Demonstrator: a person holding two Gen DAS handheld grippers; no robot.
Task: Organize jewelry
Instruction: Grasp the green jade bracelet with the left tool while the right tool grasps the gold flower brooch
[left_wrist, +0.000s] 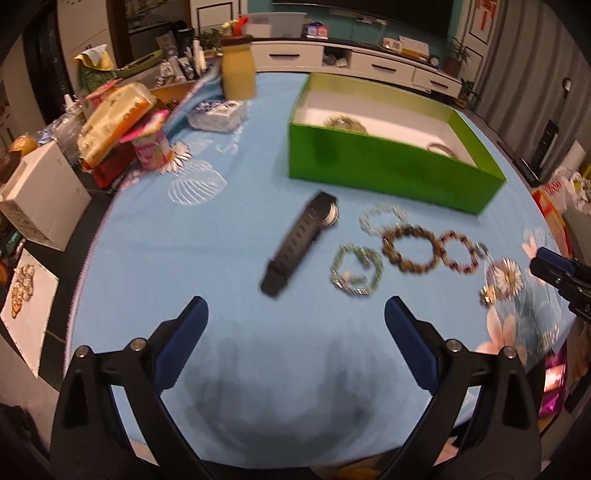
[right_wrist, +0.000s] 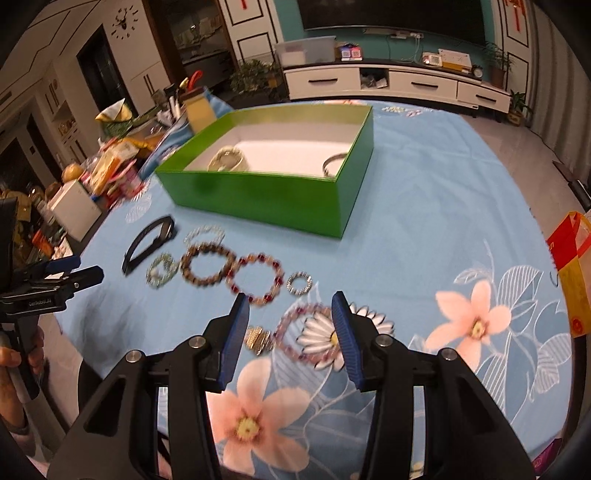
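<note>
A green box (left_wrist: 388, 168) (right_wrist: 258, 195) stands on the blue flowered cloth and holds a pale watch (right_wrist: 227, 159) and a metal bangle (right_wrist: 334, 162). In front of it lie a black watch (left_wrist: 299, 243) (right_wrist: 147, 245), a brown bead bracelet (left_wrist: 410, 249) (right_wrist: 207, 264), a red bead bracelet (left_wrist: 458, 251) (right_wrist: 258, 278), silver chain bracelets (left_wrist: 356, 271) (right_wrist: 160, 269), a small silver ring (right_wrist: 299, 283) and a purple bead bracelet (right_wrist: 306, 332). My left gripper (left_wrist: 295, 317) is open and empty, short of the black watch. My right gripper (right_wrist: 291, 321) is open over the purple bracelet.
Clutter lines the table's left edge: a yellow jar (left_wrist: 238, 72), snack packets (left_wrist: 114, 118), a pink cup (left_wrist: 151, 146), a white box (left_wrist: 40, 195). A gold clasp piece (right_wrist: 258, 338) lies by the right gripper's left finger. A red-yellow bag (right_wrist: 572, 273) sits at the right edge.
</note>
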